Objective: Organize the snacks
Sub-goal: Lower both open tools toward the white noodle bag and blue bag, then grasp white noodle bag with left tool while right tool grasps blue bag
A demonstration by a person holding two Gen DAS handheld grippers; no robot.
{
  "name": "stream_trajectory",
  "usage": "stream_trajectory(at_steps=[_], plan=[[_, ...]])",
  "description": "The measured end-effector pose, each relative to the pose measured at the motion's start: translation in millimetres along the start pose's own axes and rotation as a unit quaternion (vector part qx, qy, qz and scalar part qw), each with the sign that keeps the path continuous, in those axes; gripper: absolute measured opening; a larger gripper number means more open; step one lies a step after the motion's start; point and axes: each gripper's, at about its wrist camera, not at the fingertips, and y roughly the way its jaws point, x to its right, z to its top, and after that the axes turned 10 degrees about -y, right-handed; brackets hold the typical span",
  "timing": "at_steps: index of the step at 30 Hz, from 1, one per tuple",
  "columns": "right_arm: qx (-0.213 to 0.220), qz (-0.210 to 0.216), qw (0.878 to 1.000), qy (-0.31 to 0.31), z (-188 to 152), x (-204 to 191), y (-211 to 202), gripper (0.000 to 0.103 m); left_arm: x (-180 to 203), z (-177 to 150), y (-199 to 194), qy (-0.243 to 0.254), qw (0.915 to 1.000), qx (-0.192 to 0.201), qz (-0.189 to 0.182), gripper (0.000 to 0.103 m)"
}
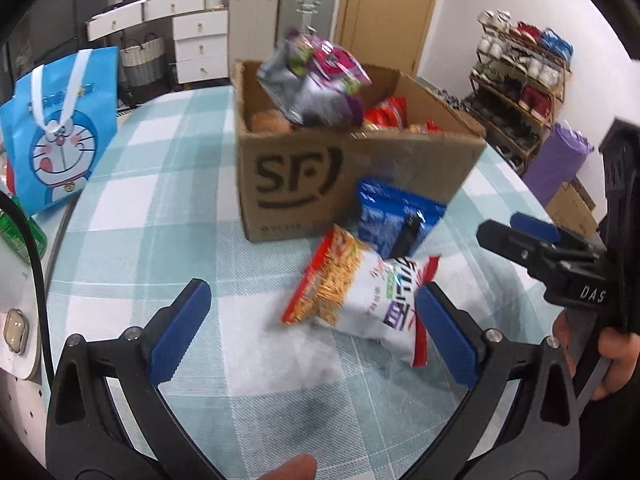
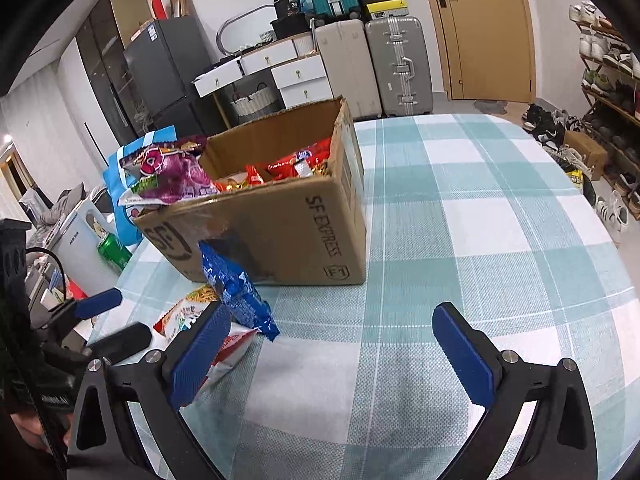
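Note:
A cardboard SF box [image 1: 340,176] stands on the checked table, with red snack packs [image 1: 386,114] inside. A purple and silver bag [image 1: 316,80] sits blurred at the box's near left corner; it also shows in the right wrist view [image 2: 168,172], resting on the box [image 2: 288,224] rim. A blue bag [image 1: 394,220] leans on the box front, and a white and red noodle snack bag [image 1: 360,296] lies before it. My left gripper [image 1: 312,332] is open and empty, its right pad beside the noodle bag. My right gripper [image 2: 332,356] is open and empty, right of the blue bag [image 2: 236,292] and noodle bag [image 2: 192,316].
A blue Doraemon tote [image 1: 60,128] stands at the table's left, with a green can [image 2: 114,250] near it. Suitcases [image 2: 396,64], white drawers [image 2: 296,76] and a shoe rack [image 1: 520,76] lie beyond the table. Open tablecloth [image 2: 480,208] spreads to the box's right.

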Motion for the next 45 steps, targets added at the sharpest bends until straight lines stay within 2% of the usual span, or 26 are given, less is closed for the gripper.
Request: stream_trajectory(at_steps=[14,19,25,29,34,39,45], plan=[[-0.027,0.011,0.999,-0.016,-7.8,-2.3,13.1,0.103,29.3,-14.6,39.1,0.058,0.9967,-0.054,-0.018,0.103],[-0.032,0.012,0.999,-0.011,-9.5,0.9,16.4,0.102,32.1,-12.1,52.2,0.059,0.9961,-0.064,-0.015,0.103],[-0.037,0.012,0.999,-0.012,-9.1,1.3,20.0,0.102,25.0,-5.0,66.1,0.037,0.9958,-0.079,-0.027,0.102],[-0.041,0.015,0.999,-0.011,-9.0,1.1,22.9,0.102,22.8,-0.8,69.8,0.029,0.9947,-0.084,-0.052,0.083],[-0.043,0.017,0.999,-0.011,-8.8,0.7,25.2,0.102,25.8,0.1,67.0,0.034,0.9943,-0.074,-0.069,0.068],[-0.043,0.019,0.999,-0.01,-8.8,0.8,26.8,0.102,26.3,-0.4,63.8,0.031,0.9953,-0.065,-0.065,0.064],[-0.04,0.035,0.999,-0.004,-7.2,-2.8,28.8,0.102,11.2,-16.6,44.5,0.002,0.9973,-0.045,-0.059,0.064]])
